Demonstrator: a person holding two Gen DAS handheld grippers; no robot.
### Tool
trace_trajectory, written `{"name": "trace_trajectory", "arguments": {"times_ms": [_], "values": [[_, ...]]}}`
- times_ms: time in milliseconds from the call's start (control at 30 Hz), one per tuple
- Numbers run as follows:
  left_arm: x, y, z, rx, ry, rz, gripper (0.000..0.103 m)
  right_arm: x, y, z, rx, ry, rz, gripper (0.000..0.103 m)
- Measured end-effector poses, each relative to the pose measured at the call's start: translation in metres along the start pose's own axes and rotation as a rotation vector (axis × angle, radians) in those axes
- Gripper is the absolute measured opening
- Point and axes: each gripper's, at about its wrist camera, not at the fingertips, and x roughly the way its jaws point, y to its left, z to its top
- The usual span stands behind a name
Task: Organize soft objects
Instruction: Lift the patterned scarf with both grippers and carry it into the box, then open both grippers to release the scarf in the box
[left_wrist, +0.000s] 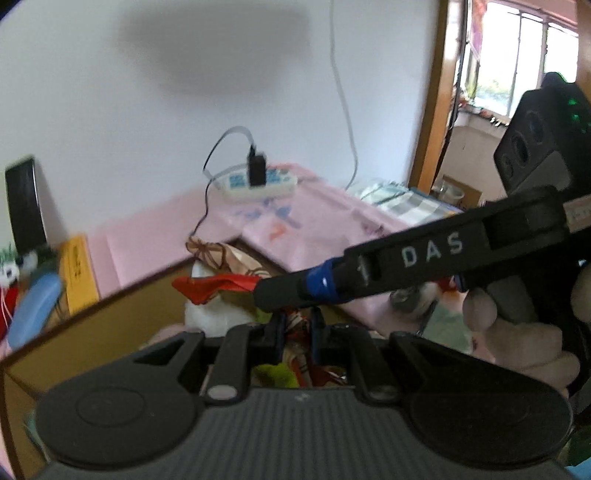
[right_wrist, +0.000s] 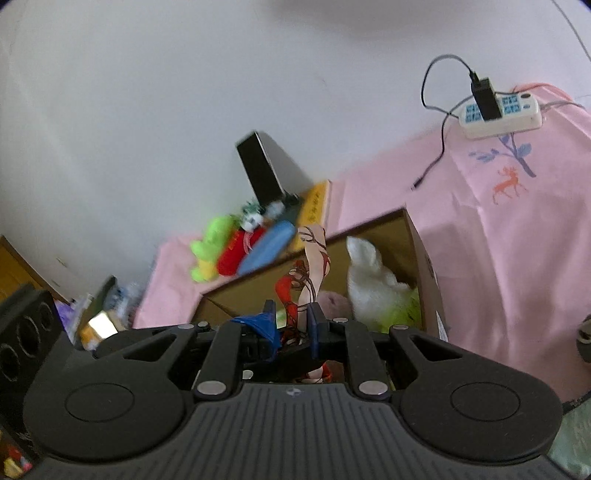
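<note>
A beige cloth with red and brown lines (right_wrist: 314, 258) is held up over an open cardboard box (right_wrist: 428, 280). My right gripper (right_wrist: 291, 318) is shut on it, and a strip stands up above its fingers. In the left wrist view my left gripper (left_wrist: 295, 330) is shut on the same cloth (left_wrist: 295, 332). There the right gripper (left_wrist: 260, 293) reaches in from the right, pinching a red end (left_wrist: 214, 286), with a hand (left_wrist: 517, 332) on its handle. Inside the box (left_wrist: 129, 291) lie a white plush toy (right_wrist: 369, 288), a pink one (right_wrist: 334, 302) and something lime green (right_wrist: 402, 314).
A pink sheet (right_wrist: 517, 240) covers the surface around the box. On it lies a white power strip (right_wrist: 498, 116) with a black charger and cable. Behind the box sit green (right_wrist: 208, 251), red (right_wrist: 240, 254) and blue (right_wrist: 266, 251) soft toys and a black box (right_wrist: 262, 173).
</note>
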Motion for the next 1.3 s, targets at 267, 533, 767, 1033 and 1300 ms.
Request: {"name": "trace_trajectory", "arguments": {"times_ms": [267,533,767,1033,1300], "values": [[0.032,0.023,-0.017,-0.08,0.109,0.029,0.01,0.033,-0.008,-0.013,-0.022,0.066,-0.087,0.0],[0.04,0.033,-0.028,-0.141,0.167,0.072,0.041,0.038,-0.004,-0.017,-0.047,0.078,-0.108,0.005],[0.026,0.03,-0.029,-0.173,0.143,0.102,0.062,0.026,-0.005,-0.017,-0.012,0.055,-0.111,0.006],[0.011,0.019,-0.024,-0.196,0.14,0.186,0.064,0.003,-0.005,-0.022,-0.005,0.012,-0.154,0.01],[-0.004,0.004,-0.021,-0.192,0.146,0.287,0.068,-0.018,0.004,-0.024,-0.044,-0.02,-0.184,0.01]]}}
